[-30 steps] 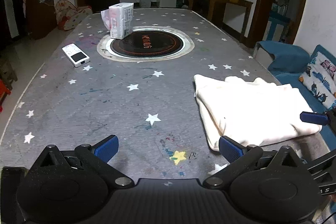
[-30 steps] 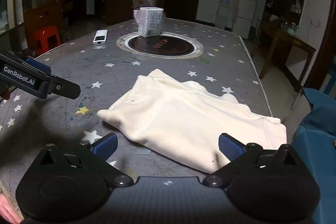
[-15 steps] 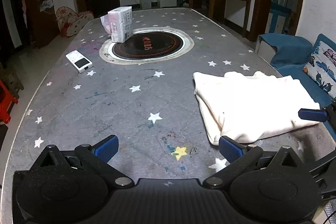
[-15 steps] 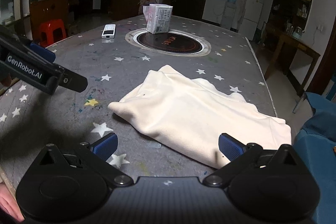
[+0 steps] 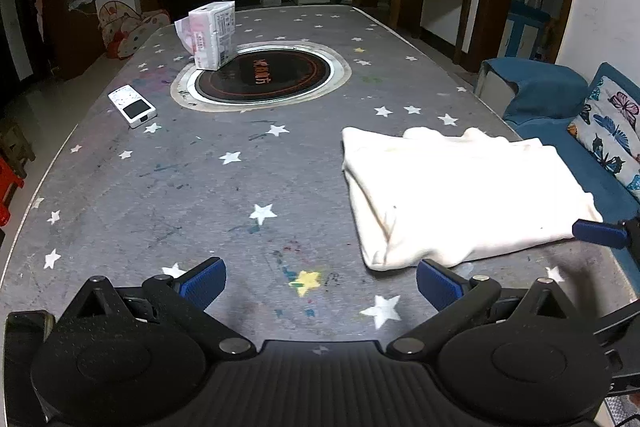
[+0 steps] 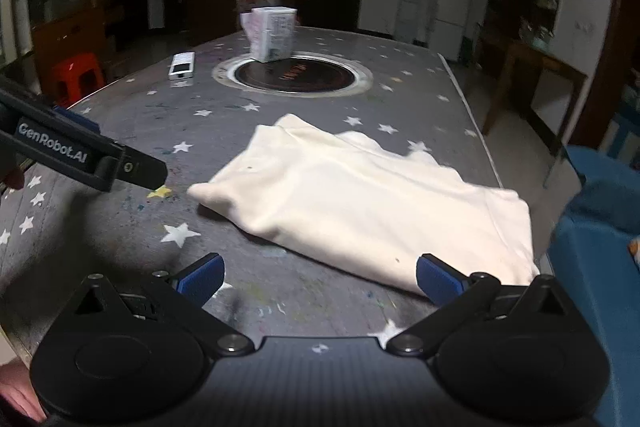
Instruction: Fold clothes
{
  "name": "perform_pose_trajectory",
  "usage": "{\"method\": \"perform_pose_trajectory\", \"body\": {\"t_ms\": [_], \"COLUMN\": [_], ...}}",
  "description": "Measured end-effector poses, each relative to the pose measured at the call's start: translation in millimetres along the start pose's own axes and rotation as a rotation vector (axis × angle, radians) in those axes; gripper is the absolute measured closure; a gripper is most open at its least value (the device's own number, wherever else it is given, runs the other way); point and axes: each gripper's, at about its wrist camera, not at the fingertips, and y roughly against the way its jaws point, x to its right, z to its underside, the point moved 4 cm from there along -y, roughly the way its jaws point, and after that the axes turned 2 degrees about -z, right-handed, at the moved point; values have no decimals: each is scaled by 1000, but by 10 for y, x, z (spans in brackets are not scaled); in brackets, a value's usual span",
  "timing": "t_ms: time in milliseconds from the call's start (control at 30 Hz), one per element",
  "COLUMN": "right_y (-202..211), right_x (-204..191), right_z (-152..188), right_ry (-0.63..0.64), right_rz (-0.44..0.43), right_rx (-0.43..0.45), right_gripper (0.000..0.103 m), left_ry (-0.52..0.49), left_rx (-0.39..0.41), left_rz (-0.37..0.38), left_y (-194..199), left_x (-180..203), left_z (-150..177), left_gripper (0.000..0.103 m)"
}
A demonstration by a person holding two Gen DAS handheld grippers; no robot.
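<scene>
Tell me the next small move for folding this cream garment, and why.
Probably bring the right tool forward onto the near edge of the garment and close. Both tools are open and empty, and the left tool sits over bare table beside it.

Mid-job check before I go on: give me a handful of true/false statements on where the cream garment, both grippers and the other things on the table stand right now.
1. The cream garment lies folded on the table. True.
2. The left gripper is shut on the garment. False: it is open and holds nothing.
3. The right gripper is open, with the garment's near edge between its fingers. True.
4. The white box stands on the garment. False: it stands at the rim of the round cooktop.
5. The white remote lies left of the cooktop. True.
</scene>
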Motion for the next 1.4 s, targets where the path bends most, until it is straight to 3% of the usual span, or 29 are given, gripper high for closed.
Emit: {"method": "perform_pose_trajectory", "body": {"t_ms": [733, 1400], "right_y": [72, 117], "right_x": [259, 220], "right_z": [85, 72], "right_ry": [-119, -110], "right_rz": [64, 67], "right_rx": [-10, 2], "right_gripper": [0, 0], "left_ry": [-49, -81], "left_rx": [-34, 19], "left_rz": [-5, -14], "left_y": [-40, 135], "left_x": [254, 335], "left_z": [53, 2], "left_gripper": [0, 0]}}
